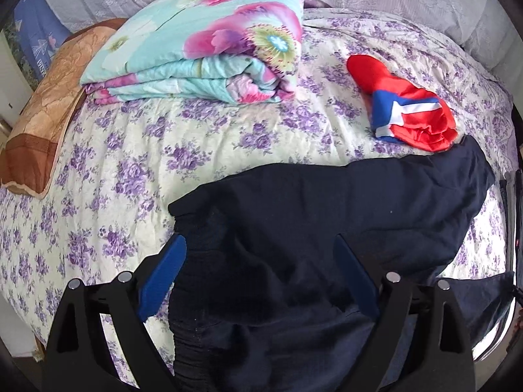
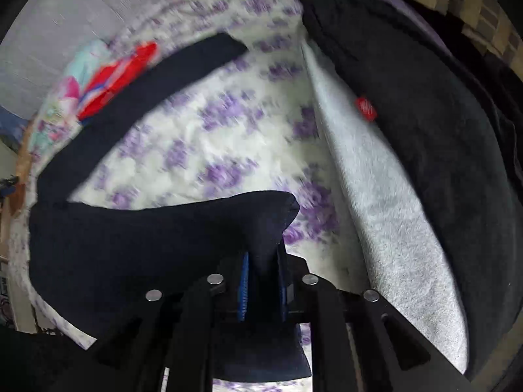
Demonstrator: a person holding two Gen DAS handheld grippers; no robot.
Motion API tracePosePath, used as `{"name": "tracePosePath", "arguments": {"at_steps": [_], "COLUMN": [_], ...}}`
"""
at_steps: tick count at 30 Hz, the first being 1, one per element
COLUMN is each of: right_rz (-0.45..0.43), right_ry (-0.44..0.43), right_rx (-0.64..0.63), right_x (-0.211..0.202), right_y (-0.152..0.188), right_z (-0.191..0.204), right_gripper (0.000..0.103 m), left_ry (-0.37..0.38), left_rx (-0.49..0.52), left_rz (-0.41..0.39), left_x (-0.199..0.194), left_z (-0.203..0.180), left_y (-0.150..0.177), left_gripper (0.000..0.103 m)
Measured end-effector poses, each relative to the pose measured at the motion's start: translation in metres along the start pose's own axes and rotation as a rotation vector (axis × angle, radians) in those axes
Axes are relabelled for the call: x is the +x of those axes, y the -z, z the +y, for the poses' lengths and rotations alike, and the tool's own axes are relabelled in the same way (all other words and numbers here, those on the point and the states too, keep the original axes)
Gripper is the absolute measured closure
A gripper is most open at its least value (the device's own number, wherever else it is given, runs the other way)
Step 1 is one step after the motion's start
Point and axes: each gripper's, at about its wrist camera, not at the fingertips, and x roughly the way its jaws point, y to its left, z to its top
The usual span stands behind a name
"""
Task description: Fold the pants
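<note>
Dark navy pants (image 1: 327,202) lie spread on a bed with a purple-flowered sheet (image 1: 163,150). My left gripper (image 1: 259,237) hovers over the ribbed waist end with its blue pads (image 1: 170,268) far apart, and no pad presses the cloth. In the right wrist view the pants (image 2: 147,238) rise in a fold toward the camera. My right gripper (image 2: 263,254) is shut on that fold near a leg's end, with navy cloth pinched between its blue pads (image 2: 243,281). The other leg (image 2: 147,104) stretches across the sheet behind.
A folded turquoise and pink flowered quilt (image 1: 202,42) and a brown pillow (image 1: 49,104) sit at the back left. A red, blue and white garment (image 1: 405,107) lies just behind the pants. A dark garment with grey fleece lining (image 2: 408,114) lies to the right.
</note>
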Motion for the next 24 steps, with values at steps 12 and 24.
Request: {"name": "tracePosePath", "arguments": {"at_steps": [12, 24], "right_rz": [-0.218, -0.02], "right_ry": [-0.139, -0.272], "right_rx": [-0.323, -0.414], "right_x": [-0.03, 0.143], "right_y": [-0.193, -0.369], "right_z": [0.073, 0.102], "right_gripper": [0.035, 0.035], "left_ry": [-0.13, -0.234], "left_rx": [-0.139, -0.174], "left_rz": [0.03, 0.047], "left_x": [0.018, 0.026], "left_z": [0.034, 0.03], "left_y": [-0.009, -0.02], "left_gripper": [0.014, 0.014]}}
